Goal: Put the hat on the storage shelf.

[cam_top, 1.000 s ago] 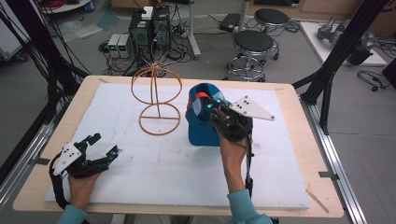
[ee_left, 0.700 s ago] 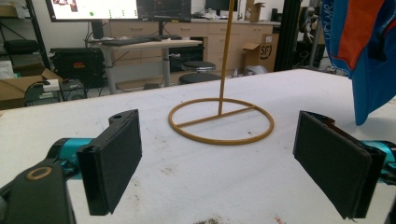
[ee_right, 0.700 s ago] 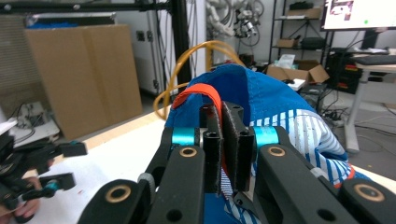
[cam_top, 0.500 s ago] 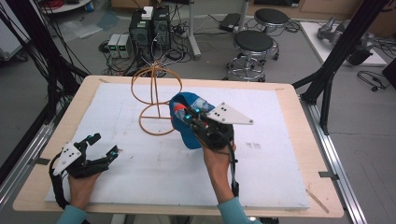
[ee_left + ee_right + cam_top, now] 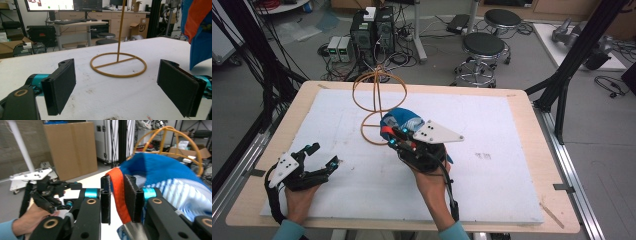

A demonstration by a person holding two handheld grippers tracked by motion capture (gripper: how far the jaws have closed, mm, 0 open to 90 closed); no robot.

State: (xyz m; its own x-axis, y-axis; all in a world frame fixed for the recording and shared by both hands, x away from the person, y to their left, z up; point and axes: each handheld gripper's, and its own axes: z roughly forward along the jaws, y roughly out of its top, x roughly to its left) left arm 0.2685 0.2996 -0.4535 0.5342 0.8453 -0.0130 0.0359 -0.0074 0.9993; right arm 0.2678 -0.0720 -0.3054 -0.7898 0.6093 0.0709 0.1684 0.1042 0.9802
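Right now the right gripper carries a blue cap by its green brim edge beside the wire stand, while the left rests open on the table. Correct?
Not quite: the brim edge between the right gripper's jaws is orange, not green, as the right gripper view shows. The rest stands.

Left gripper (image 5: 125, 83) fingers wide apart; gold wire stand (image 5: 118, 63) ahead on table (image 5: 75, 57).

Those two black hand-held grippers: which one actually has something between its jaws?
The right gripper, its jaws around the orange brim of the blue cap beside the gold wire stand. They have just been opening. The left gripper gapes empty over the table.
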